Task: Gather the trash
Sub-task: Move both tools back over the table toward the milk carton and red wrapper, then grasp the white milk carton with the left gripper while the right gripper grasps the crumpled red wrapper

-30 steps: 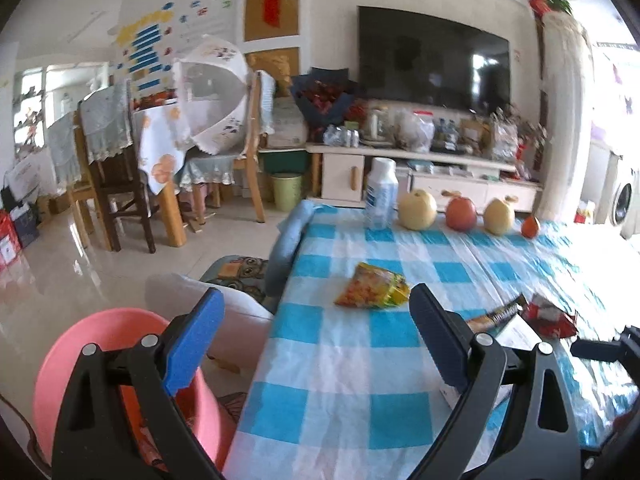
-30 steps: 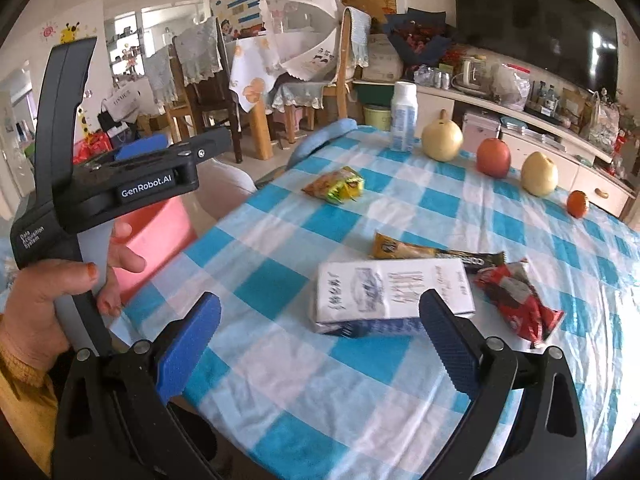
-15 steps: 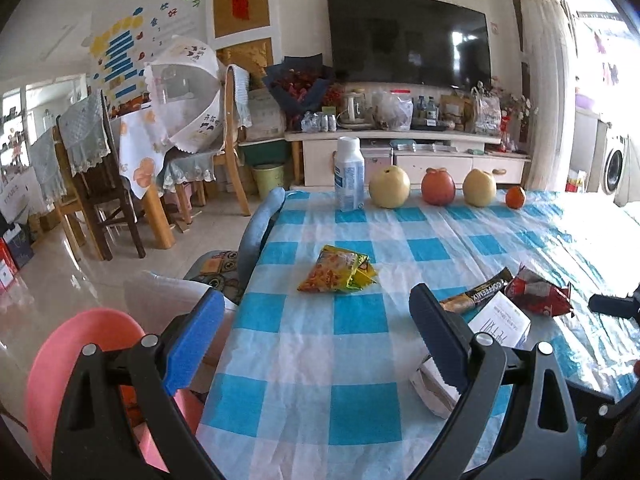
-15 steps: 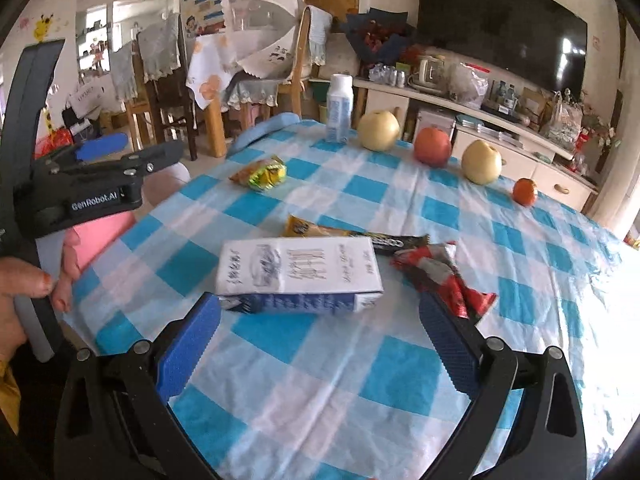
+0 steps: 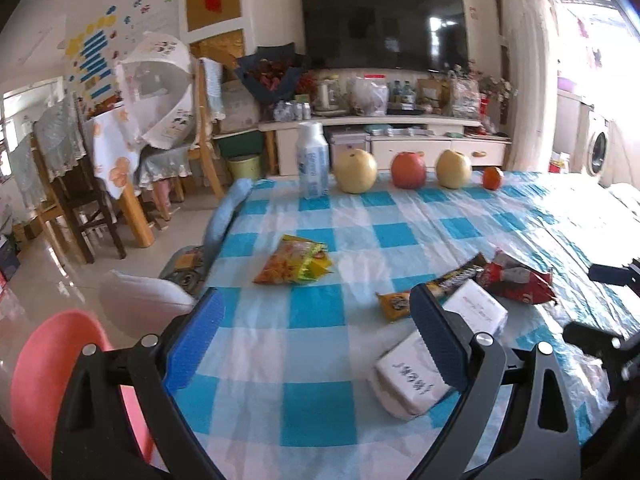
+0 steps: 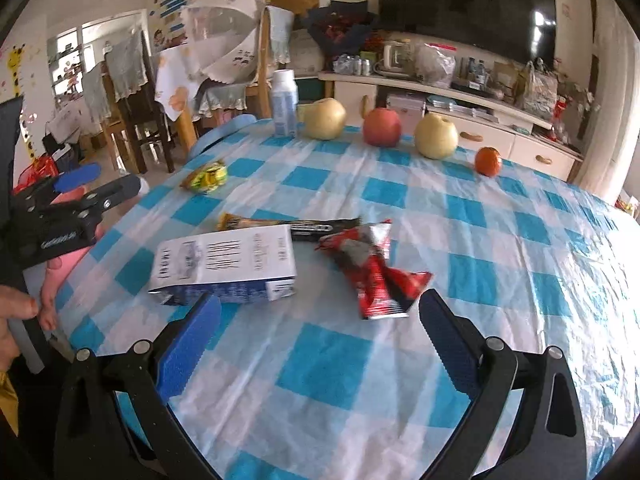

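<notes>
1. Seen with both claws spread wide and gripping nothing: left claw (image 5: pixel 314 320) above the near left part of the worktop (image 6: pixel 500 240), right claw (image 6: pixel 320 320) low over it, just short of the red wrapper (image 6: pixel 372 276).
2. Found all the trash lying on the worktop: white carton (image 6: pixel 224 264) on its side, dark bar wrapper (image 6: pixel 304 225) touching its far edge, red wrapper just beside it, yellow snack packet (image 6: pixel 206 176) well apart near the left edge.
3. Judged likely to slip: crinkled, thin red wrapper, apt to slide out of a shallow pinch or be pushed along instead of lifted.
4. Judged risky too: the loose checked cloth, easily snagged and dragged by a low claw, which could have rolled the pears (image 6: pixel 324 119), apple (image 6: pixel 382 127) and orange (image 6: pixel 488 161) or tipped the upright bottle (image 6: pixel 285 104) at the far edge.
5. Could have nudged the carton while closing on the wrapper, given how near the two lay.
6. Could have collided, with both claws working close together over one cluster.
7. Noted a pink bin (image 5: pixel 48 380) on the floor beside the worktop, under the left claw; inside hidden, contents impossible to tell.
8. Noted the carton as closed-looking and the bottle as opaque; fill of either impossible to tell.
</notes>
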Motion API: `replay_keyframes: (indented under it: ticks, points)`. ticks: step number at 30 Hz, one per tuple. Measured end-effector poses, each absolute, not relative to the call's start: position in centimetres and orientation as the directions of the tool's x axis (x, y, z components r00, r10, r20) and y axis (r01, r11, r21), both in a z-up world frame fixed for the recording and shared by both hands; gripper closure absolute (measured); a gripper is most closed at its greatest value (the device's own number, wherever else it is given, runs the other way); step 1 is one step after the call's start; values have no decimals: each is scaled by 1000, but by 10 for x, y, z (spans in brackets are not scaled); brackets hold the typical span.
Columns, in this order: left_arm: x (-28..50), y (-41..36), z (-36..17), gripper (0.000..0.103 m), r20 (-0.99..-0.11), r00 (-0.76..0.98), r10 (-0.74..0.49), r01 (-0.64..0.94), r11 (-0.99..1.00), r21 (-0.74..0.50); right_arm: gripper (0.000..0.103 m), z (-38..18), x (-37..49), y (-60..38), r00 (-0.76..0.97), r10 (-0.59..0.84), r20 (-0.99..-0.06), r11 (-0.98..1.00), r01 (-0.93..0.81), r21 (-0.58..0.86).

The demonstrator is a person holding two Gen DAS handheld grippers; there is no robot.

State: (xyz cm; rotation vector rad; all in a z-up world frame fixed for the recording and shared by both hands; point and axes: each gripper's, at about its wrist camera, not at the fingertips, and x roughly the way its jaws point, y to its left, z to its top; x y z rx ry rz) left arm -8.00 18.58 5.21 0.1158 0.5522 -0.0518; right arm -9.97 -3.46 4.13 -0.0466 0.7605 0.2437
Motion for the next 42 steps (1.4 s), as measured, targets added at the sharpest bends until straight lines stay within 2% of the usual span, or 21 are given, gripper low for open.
replay_keyframes:
  ticks: [10, 15, 18, 25, 34, 42]
  points:
    - [-70, 139, 30, 9, -632, 748, -202, 324, 943, 81, 5, 29, -78, -80, 669, 216, -712, 975, -184, 122]
    - [-64, 118, 14, 9, -688, 693, -215, 415, 899, 137, 5, 25, -64, -99, 637, 275, -721, 961, -165, 221]
    - [-58, 115, 7, 9, -717, 658, -232, 446, 886, 122, 5, 25, -58, -104, 633, 292, -717, 956, -172, 237]
    - [-42, 110, -9, 9, -777, 588, -223, 493, 861, 126, 5, 14, -38, -98, 592, 318, -741, 948, -214, 236]
    - [-30, 101, -18, 9, -801, 552, -231, 507, 856, 103, 5, 7, -24, -79, 571, 314, -758, 941, -291, 170]
    - [-22, 96, -22, 9, -807, 544, -230, 482, 873, 77, 6, 2, -15, -80, 550, 334, -766, 935, -296, 196]
